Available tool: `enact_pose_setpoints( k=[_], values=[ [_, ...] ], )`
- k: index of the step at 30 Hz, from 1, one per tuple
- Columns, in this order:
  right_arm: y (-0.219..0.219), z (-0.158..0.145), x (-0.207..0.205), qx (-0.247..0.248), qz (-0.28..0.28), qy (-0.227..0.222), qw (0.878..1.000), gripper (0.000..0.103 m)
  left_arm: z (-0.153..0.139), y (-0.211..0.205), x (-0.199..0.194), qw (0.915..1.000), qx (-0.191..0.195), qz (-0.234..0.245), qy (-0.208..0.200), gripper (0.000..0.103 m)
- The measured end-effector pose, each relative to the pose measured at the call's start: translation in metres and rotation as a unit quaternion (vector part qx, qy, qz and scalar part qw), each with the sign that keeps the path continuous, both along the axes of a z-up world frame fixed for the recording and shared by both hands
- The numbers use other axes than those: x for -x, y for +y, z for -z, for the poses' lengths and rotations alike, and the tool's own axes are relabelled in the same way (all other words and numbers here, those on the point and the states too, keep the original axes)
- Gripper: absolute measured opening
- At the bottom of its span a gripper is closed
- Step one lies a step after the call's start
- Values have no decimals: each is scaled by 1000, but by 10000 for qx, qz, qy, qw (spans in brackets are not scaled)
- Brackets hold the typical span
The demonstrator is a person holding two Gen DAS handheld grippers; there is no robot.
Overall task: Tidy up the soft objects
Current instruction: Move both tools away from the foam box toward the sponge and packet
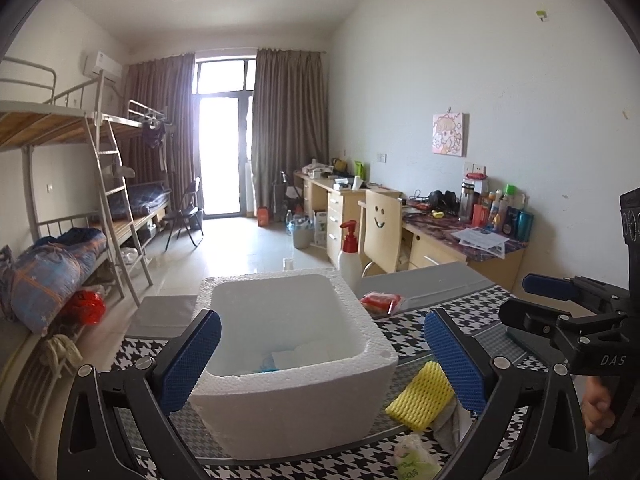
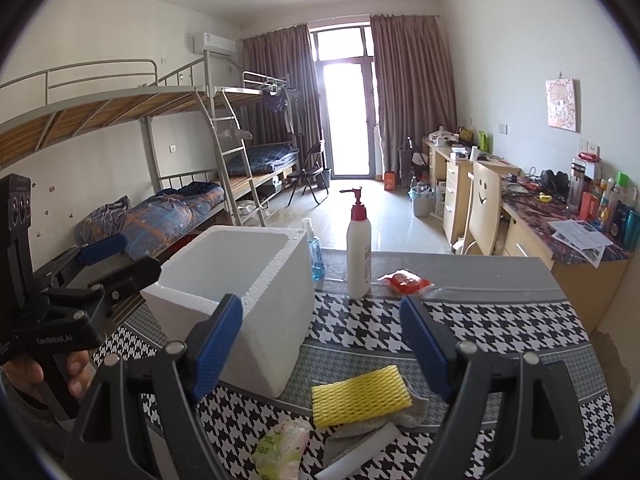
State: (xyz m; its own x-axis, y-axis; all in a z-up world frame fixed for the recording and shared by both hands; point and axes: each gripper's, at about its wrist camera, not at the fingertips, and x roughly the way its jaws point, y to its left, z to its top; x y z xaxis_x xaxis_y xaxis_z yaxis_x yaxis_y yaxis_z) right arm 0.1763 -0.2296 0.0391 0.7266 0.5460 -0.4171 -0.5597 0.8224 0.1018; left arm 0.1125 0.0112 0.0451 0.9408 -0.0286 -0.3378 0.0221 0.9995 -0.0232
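- The left gripper (image 1: 322,350) is standing wide open, its blue ribbed pads (image 1: 191,358) clear of everything; the white foam box (image 1: 288,360) is sitting between and just beyond them, untouched.
- The right gripper (image 2: 322,346) is also spreading wide, with nothing between its blue pads (image 2: 218,344); the box (image 2: 236,300) is lying just left of its left finger and not touching it.
- The yellow foam net sleeve (image 2: 360,396), ridged and mesh-like, is lying flat just right of the box, resting on a grey cloth (image 2: 412,410).
- A crumpled green-printed plastic packet (image 2: 280,446) is lying at the near side of the box, just left of the cloth.
- Only the left wrist view is looking down into the box, where something pale and something blue (image 1: 268,364) are lying on the bottom; what they are cannot be told.
- Only the right wrist view is showing a small clear bottle of blue liquid (image 2: 314,252) behind the box, and a white tube-shaped piece (image 2: 360,454) by the cloth.
- Both views are showing a tall white pump bottle with a red top (image 2: 359,252) standing upright right of the box, with a shiny red packet (image 2: 404,282) beyond it.
- The box is grainy, thick-walled and rectangular, sitting on a black-and-white houndstooth table cover (image 2: 480,320).
- Each view is catching the other gripper at its edge, held in a hand (image 2: 78,374).
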Motion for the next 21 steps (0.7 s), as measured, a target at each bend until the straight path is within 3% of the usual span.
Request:
enact_pose_setpoints(
  k=[7, 12, 21],
  values=[
    [-8, 0, 10, -60, 53, -51, 10000, 84, -2, -8, 12, 9997, -50, 92, -221, 102],
    [-12, -1, 16, -68, 79, -102, 9999, 84, -1, -9, 18, 9991, -109, -94, -399, 102],
    [-19, 5, 23, -106, 126, -71, 9998, 84, 8, -14, 21, 9991, -184, -75, -366, 102]
  ],
)
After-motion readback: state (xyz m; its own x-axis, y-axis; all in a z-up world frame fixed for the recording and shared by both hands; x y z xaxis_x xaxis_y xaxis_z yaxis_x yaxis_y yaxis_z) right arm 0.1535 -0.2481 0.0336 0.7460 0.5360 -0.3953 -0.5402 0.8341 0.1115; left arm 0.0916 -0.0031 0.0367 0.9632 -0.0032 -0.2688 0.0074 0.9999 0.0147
